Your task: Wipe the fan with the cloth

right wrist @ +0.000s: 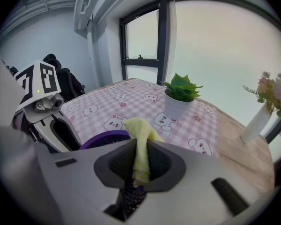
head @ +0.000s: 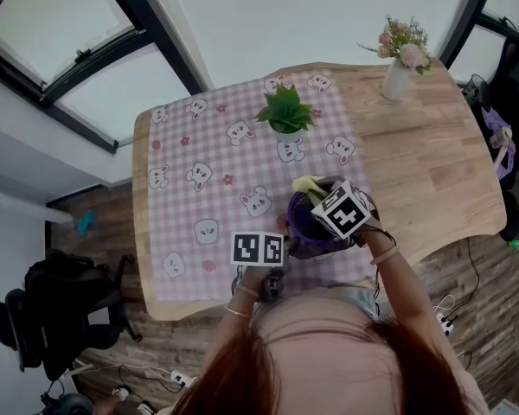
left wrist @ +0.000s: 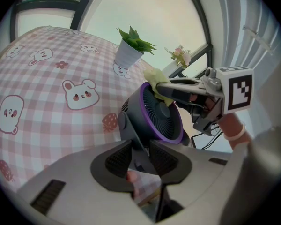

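Observation:
A small dark fan point(left wrist: 159, 114) with a purple rim point(head: 304, 223) stands near the table's front edge on the pink checked tablecloth point(head: 208, 171). My left gripper point(left wrist: 141, 161) is shut on the fan's dark stand, holding it from the near side. My right gripper point(right wrist: 139, 162) is shut on a pale yellow cloth point(right wrist: 140, 144), which rests on top of the fan's rim point(right wrist: 105, 137). In the left gripper view the cloth point(left wrist: 155, 81) lies against the fan's upper edge, under the right gripper's fingers point(left wrist: 178, 89). From the head view the right gripper's marker cube covers most of the fan.
A potted green plant point(head: 285, 111) stands at the far side of the tablecloth. A white vase of flowers point(head: 400, 63) sits on the bare wooden table point(head: 432, 162) at the far right. A dark chair point(head: 52, 309) stands on the floor to the left.

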`<state>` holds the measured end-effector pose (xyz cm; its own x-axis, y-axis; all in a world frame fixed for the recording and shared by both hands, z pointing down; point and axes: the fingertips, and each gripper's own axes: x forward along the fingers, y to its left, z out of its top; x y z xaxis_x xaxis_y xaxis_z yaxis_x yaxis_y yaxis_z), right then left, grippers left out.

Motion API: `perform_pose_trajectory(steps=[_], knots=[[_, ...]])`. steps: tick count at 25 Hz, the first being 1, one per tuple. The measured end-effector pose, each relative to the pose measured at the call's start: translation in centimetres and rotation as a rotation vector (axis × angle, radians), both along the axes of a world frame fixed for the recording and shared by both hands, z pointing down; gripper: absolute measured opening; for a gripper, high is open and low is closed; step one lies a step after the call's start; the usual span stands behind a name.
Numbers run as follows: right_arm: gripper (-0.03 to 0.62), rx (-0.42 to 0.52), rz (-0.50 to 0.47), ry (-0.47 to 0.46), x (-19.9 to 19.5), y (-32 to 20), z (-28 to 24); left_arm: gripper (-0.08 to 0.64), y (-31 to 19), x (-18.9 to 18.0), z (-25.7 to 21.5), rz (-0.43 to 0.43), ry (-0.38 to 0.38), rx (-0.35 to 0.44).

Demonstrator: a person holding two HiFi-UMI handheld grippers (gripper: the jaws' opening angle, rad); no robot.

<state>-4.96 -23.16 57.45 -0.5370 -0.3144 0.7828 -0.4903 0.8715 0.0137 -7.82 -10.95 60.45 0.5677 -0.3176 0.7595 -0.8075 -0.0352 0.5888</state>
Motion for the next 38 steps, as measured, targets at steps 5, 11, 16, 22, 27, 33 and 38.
perform_pose_trajectory(steps=[5, 11, 16, 22, 27, 33, 38], knots=[[0.048, -0.008, 0.025, -0.002, 0.4, 0.1, -0.1, 0.115, 0.2, -0.2, 0.0, -0.004, 0.001, 0.001], [0.048, -0.02, 0.051, -0.001, 1.4, -0.2, -0.2, 0.115, 0.1, 0.1, -0.1, -0.009, -0.003, 0.003], [0.048, -0.023, 0.073, 0.011, 1.9, 0.2, -0.2, 0.115, 0.5, -0.1, -0.2, -0.015, -0.005, 0.006], [0.048, -0.04, 0.096, 0.009, 3.0, -0.1, -0.1, 0.115, 0.0, 0.2, 0.0, -0.024, -0.007, 0.01], [0.048, -0.055, 0.114, 0.004, 3.7, 0.3, -0.1, 0.115, 0.1, 0.1, -0.2, -0.028, -0.008, 0.013], [0.048, -0.066, 0.131, -0.007, 4.3, 0.5, -0.1, 0.115, 0.1, 0.2, -0.1, -0.034, -0.012, 0.009], [0.048, -0.075, 0.148, -0.016, 4.7, 0.9, -0.1, 0.115, 0.2, 0.0, -0.1, -0.039, -0.011, 0.014]])
